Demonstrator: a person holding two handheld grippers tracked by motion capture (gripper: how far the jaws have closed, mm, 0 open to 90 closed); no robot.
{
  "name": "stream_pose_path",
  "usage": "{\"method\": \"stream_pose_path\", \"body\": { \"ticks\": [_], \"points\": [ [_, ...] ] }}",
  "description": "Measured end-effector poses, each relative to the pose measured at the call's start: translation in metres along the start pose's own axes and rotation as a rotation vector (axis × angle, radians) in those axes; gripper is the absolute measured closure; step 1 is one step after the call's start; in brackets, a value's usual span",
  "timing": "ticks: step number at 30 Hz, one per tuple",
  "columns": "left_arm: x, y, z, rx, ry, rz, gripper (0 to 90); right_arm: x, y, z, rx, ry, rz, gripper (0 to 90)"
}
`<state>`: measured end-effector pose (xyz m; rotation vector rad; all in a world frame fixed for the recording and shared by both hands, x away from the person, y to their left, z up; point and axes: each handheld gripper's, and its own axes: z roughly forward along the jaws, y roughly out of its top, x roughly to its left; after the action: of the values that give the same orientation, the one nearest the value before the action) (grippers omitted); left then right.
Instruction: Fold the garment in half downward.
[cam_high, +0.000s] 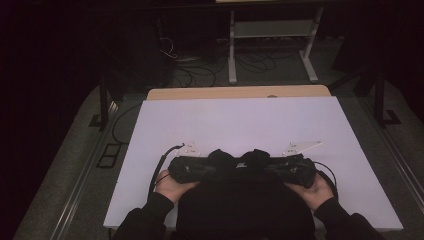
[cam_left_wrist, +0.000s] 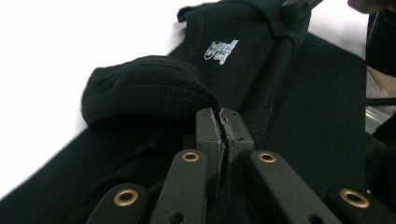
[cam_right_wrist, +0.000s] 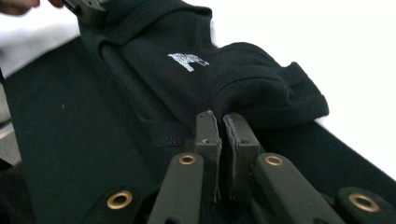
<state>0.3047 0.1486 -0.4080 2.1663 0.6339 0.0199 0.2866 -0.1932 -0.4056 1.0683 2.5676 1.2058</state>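
Shirt (cam_high: 239, 165) lying black across near edge of white surface (cam_high: 240, 120), long axis left to right; left gripper (cam_left_wrist: 222, 122) and right gripper (cam_right_wrist: 220, 122) facing inward, each clenching fingers on a folded end, equally near.

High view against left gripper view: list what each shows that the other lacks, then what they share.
High view alone: both hands at the near edge of the white board, the wooden tabletop edge behind it, cables and a metal stand on the floor.

Left gripper view alone: the left tool with its jaws pressed together on a fold of the black garment, and a small light logo on the cloth.

Shared: the black garment, the white board and the right tool, up at the garment's far end.
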Motion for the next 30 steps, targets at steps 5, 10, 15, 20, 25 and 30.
{"method": "stream_pose_path", "body": {
  "ticks": [5,10,15,20,25,30],
  "points": [
    [-0.006,-0.004,-0.001,0.005,-0.011,-0.015,86.4,0.003,-0.006,0.001,0.025,0.009,0.001,83.4],
    [-0.011,-0.008,0.003,0.040,-0.014,0.002,86.3,0.007,-0.012,0.004,0.068,0.021,0.002,83.2],
    [-0.015,-0.012,0.001,0.057,-0.018,-0.001,86.4,0.013,-0.016,0.004,0.091,0.034,-0.005,83.2],
    [-0.018,-0.016,-0.001,0.067,-0.025,0.009,86.4,0.016,-0.021,0.003,0.107,0.047,-0.002,83.2],
    [-0.026,-0.020,-0.001,0.091,-0.042,0.017,86.3,0.019,-0.024,0.002,0.131,0.060,0.009,83.1],
    [-0.033,-0.025,0.000,0.125,-0.059,0.027,86.1,0.024,-0.028,0.005,0.168,0.075,0.009,83.0]
  ]
}}
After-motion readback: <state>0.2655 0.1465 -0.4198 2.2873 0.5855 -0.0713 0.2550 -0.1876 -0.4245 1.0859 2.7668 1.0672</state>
